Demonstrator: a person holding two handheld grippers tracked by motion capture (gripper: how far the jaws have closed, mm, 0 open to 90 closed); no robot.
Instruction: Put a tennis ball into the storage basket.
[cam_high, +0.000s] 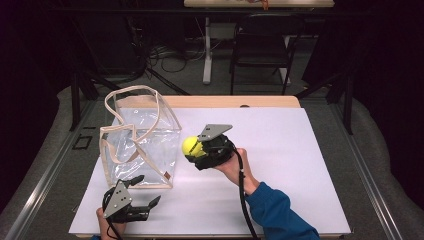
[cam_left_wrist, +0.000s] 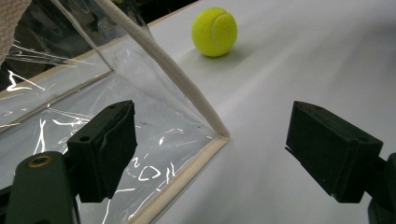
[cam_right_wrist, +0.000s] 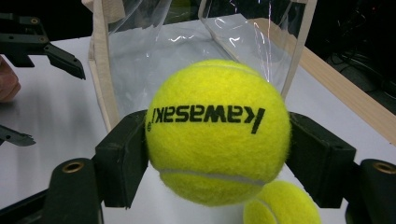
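Clear plastic bag (cam_high: 142, 150), trimmed in cream tape, stands upright and empty on the white table (cam_high: 280, 165), its handles up and its mouth open to the top. Judging by the layout, the job is to load tennis balls into it, and none is inside yet. The right gripper (cam_high: 196, 150) holds a yellow tennis ball (cam_right_wrist: 218, 133) lifted off the table just beside the bag's right wall, the ball squeezed squarely between the two black jaws, one pad on each flank. A second ball (cam_right_wrist: 281, 204) rests on the table below it. The left gripper (cam_high: 141, 192) waits by the bag's near bottom corner, jaws spread wide and holding nothing. Left to do: carry the ball over the rim and drop it in.
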